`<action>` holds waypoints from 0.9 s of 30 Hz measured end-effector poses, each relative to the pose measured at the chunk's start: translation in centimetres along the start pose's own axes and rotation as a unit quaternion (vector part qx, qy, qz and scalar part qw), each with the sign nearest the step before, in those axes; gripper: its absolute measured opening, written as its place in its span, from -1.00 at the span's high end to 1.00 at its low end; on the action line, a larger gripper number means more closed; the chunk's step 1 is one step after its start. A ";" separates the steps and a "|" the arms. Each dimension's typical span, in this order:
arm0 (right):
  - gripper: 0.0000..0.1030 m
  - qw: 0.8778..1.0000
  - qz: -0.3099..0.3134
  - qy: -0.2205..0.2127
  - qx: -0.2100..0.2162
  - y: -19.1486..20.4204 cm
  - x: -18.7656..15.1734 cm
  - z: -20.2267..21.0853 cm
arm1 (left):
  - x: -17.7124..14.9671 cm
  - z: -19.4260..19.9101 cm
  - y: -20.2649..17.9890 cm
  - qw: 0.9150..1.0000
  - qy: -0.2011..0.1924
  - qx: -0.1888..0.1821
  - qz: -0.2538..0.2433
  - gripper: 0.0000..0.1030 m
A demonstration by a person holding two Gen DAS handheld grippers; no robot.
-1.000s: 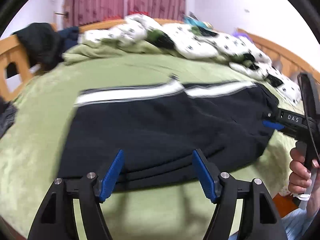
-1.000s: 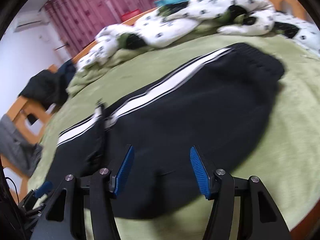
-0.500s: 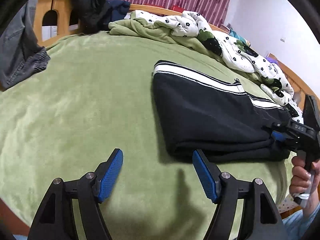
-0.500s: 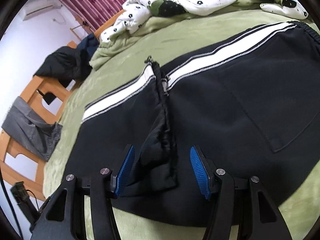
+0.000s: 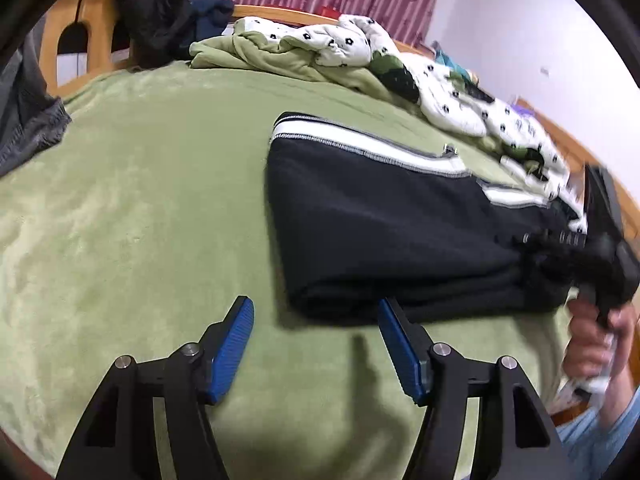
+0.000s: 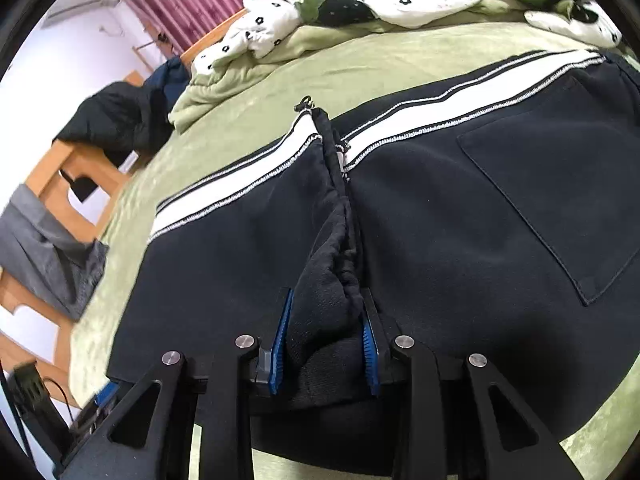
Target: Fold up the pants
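Black pants [image 5: 380,216] with a white side stripe lie folded on the green bed cover [image 5: 140,200]. My left gripper [image 5: 316,344] is open and empty, just short of the near left corner of the pants. My right gripper [image 6: 324,344] is shut on a bunched ridge of the black pants [image 6: 460,220] at the cuff edge near the front. It also shows in the left wrist view [image 5: 568,248], blurred, at the right end of the pants.
A white flowered quilt [image 5: 440,84] and a green blanket [image 5: 256,52] are piled at the back. Dark clothes [image 5: 152,8] hang on the wooden bed frame [image 5: 84,28]. Grey trousers [image 6: 44,248] hang over the left rail.
My right gripper has closed from open onto the raised fold of the pants. My left gripper has moved slightly nearer the pants' corner and stays open.
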State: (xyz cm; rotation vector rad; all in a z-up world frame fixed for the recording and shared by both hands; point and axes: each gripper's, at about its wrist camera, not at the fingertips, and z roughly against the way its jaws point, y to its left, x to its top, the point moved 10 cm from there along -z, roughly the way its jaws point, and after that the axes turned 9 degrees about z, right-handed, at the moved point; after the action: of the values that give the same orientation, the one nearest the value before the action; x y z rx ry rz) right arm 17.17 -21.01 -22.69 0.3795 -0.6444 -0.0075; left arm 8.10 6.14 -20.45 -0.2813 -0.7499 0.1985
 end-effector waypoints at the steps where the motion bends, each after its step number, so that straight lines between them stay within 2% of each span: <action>1: 0.40 1.000 -0.001 0.001 0.000 -0.1 -0.1 -0.1 | -0.2 0.0 0.1 1.000 0.000 0.008 -0.008 -0.21; 6: 0.33 1.000 -0.003 0.005 -0.002 -0.3 -0.3 -0.3 | -0.1 -1.3 0.2 1.000 0.002 0.024 -0.010 -0.21; 11: 0.32 1.000 -0.001 0.006 -0.006 -0.5 -0.5 -0.5 | 1.3 -2.2 0.2 0.999 -0.024 0.032 0.006 -0.20; 13: 0.34 1.000 0.010 0.003 -0.012 -0.4 -0.6 -0.6 | 1.5 -2.0 -0.2 0.999 -0.039 0.017 0.008 0.15; 14: 0.40 0.999 0.028 -0.001 -0.019 -0.2 -0.5 -0.4 | 1.5 -2.0 -0.3 0.999 -0.036 0.007 0.006 0.53; 16: 0.54 0.998 0.054 -0.012 -0.028 0.2 0.1 0.3 | 1.6 -1.5 -0.1 0.999 -0.042 0.000 0.011 0.70; 19: 0.61 0.997 0.057 -0.041 -0.010 0.9 0.8 2.5 | 1.4 -1.4 0.6 0.999 -0.033 -0.015 0.032 0.73; 21: 0.61 0.998 0.059 -0.024 -0.020 0.7 0.0 2.0 | 0.7 -2.2 1.1 0.999 -0.011 -0.012 0.038 0.73; 24: 0.59 0.996 0.068 0.017 -0.053 -0.2 -2.0 -0.4 | 0.4 -2.3 1.1 1.000 -0.007 -0.005 0.030 0.70; 26: 0.58 0.994 0.090 0.010 -0.061 0.1 -2.0 -0.3 | 0.3 -1.9 1.2 1.000 0.003 0.002 0.027 0.68; 27: 0.55 0.992 0.105 0.023 -0.063 0.4 -1.9 -0.1 | 0.3 -1.5 1.3 1.000 0.005 0.004 0.027 0.67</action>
State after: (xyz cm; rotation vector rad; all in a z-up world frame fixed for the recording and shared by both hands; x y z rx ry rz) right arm 15.65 -20.39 -23.80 0.1888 -0.6325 0.1594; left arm 9.26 7.14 -21.76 -0.2956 -0.7314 0.2500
